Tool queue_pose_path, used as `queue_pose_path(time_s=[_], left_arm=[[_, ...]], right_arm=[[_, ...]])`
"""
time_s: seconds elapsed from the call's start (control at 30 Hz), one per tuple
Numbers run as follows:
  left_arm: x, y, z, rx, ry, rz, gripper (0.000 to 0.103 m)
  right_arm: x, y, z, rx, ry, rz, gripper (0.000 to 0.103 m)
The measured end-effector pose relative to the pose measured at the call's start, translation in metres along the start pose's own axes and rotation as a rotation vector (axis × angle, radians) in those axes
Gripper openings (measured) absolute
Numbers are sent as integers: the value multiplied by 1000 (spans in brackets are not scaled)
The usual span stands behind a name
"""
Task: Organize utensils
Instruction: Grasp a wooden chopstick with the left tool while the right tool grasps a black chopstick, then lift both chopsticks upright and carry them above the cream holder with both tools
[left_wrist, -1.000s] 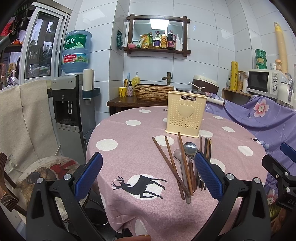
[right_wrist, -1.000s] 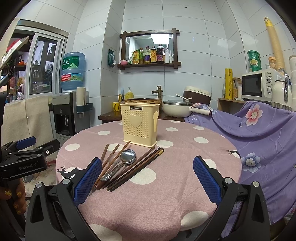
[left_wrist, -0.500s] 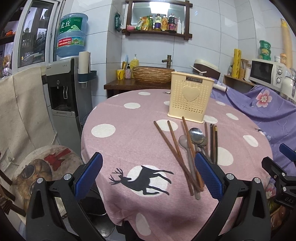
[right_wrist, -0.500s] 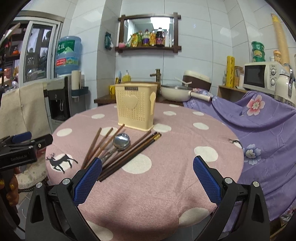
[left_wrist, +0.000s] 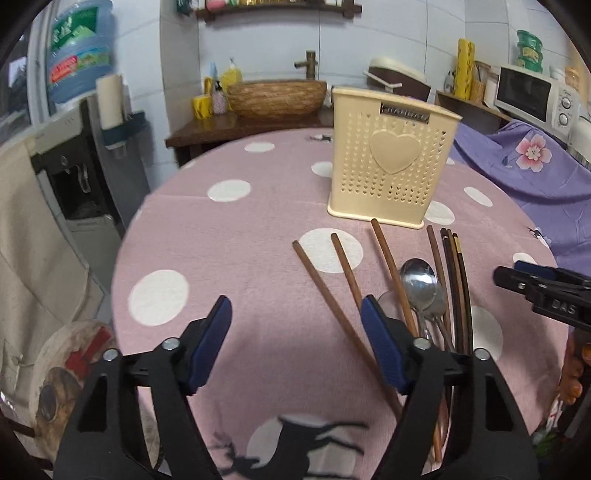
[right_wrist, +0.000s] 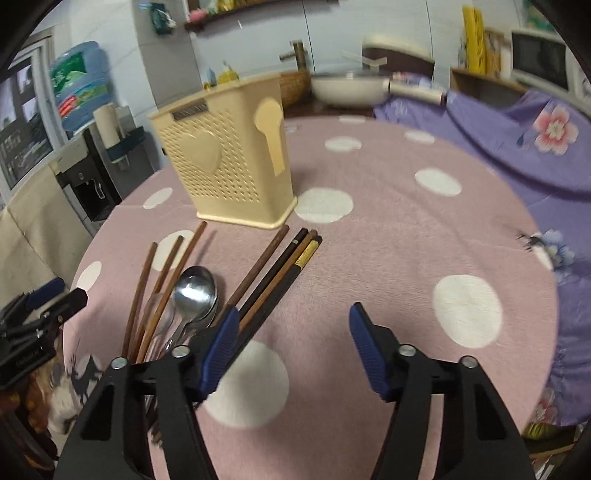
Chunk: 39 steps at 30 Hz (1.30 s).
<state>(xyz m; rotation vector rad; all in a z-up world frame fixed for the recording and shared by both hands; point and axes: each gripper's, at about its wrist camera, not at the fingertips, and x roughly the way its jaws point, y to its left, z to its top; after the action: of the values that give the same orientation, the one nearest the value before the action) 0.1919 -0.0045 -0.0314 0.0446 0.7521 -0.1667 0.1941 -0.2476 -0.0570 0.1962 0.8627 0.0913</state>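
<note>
A cream perforated utensil holder stands on the pink dotted tablecloth. In front of it lie several wooden chopsticks and metal spoons. My left gripper hovers over bare cloth left of the pile, its jaws closing with nothing between them. My right gripper hangs right of the dark chopsticks, jaws closing too, empty; its left pad overlaps their lower ends in the picture. Each gripper shows at the edge of the other's view.
A purple flowered cloth covers furniture to the right. Behind the table are a woven basin, a pan and a microwave. A water dispenser stands at the left beyond the table edge.
Both grippers have moved forward over the table and tilted down toward the utensils. Their jaws have narrowed from wide open. The holder and utensils lie as before.
</note>
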Motion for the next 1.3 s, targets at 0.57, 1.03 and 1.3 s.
queue_pose_path(time_s=[0.57, 1.03, 1.3], left_arm=[[74, -3, 23, -45, 147, -7, 50], [108, -8, 41, -19, 227, 37, 38], [119, -22, 53, -7, 270, 27, 19]], right_arm=[[40, -5, 26, 44, 115, -46, 20], [68, -1, 61, 46, 155, -79, 13], [77, 9, 71, 33, 158, -104, 12]])
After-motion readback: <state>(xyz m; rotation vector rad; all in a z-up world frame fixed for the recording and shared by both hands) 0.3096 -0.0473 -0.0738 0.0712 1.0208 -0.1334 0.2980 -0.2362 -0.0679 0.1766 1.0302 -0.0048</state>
